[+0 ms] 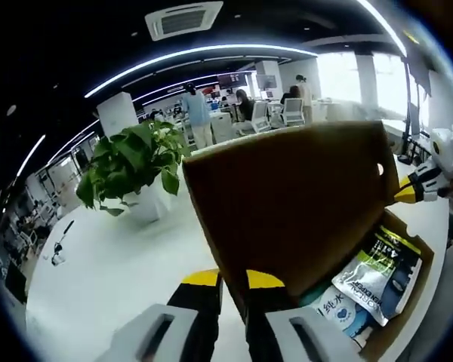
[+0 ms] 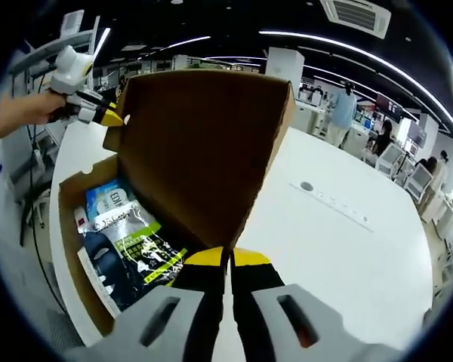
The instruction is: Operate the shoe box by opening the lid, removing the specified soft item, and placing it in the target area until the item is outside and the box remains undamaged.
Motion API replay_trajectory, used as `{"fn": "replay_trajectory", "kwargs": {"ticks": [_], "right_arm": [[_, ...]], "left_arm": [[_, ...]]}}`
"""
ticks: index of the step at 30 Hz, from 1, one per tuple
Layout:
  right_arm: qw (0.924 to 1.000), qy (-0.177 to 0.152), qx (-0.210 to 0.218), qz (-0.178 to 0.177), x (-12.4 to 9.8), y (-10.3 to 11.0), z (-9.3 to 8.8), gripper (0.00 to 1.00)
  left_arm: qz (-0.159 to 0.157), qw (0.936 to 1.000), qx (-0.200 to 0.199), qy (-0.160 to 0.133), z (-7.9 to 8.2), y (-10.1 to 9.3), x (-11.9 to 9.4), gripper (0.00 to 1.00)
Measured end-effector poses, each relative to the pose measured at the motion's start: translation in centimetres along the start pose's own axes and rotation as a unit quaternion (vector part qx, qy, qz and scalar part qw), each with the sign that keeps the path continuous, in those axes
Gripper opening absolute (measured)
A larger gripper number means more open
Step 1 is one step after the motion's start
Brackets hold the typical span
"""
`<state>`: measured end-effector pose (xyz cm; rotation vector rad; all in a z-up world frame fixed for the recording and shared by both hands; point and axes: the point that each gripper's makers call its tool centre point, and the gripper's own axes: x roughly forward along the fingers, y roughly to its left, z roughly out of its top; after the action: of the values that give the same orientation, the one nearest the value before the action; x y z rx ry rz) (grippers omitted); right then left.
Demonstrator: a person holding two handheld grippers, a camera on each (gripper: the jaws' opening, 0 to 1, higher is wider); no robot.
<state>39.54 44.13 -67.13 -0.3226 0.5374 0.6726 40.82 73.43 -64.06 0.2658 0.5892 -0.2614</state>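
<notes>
In the left gripper view the left gripper (image 1: 234, 283) has its yellow-tipped jaws closed on the lower corner of the raised brown lid (image 1: 287, 192) of the shoe box (image 1: 417, 277), which stands open on the white table (image 1: 113, 264). Soft packets (image 1: 381, 275) lie inside the box, one dark with green print and one white and blue. The right gripper (image 1: 417, 188) shows at the lid's far edge on the right. A potted plant (image 1: 136, 170) stands on the table to the left. In the right gripper view the right gripper (image 2: 228, 260) has its jaws pressed together on the lid's (image 2: 204, 143) near edge. The box (image 2: 79, 298) sits to the left with the packets (image 2: 132, 245) still inside it. The left gripper (image 2: 90, 105), held in a person's hand (image 2: 19, 113), touches the lid's far corner.
</notes>
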Motion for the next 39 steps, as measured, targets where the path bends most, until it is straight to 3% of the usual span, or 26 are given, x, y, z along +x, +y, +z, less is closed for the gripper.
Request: {"fn": "replay_trajectory", "kwargs": {"ticks": [11,16,39], "right_arm": [[1.0000,0.001,-0.003,0.000,0.3,-0.1,0.2,0.00],[1.0000,0.001,-0.004,0.000,0.6,-0.3,0.3,0.00],[1.0000,0.001,-0.002,-0.003,1.9,-1.3,0.3,0.02]], "left_arm": [[0.011,0.9983,-0.052,0.024,-4.0,-0.7,-0.5,0.07],[0.014,0.9983,-0.054,0.016,-3.8,-0.7,-0.3,0.03],[0.014,0.9978,-0.062,0.021,-3.3,-0.5,1.2,0.02]]}}
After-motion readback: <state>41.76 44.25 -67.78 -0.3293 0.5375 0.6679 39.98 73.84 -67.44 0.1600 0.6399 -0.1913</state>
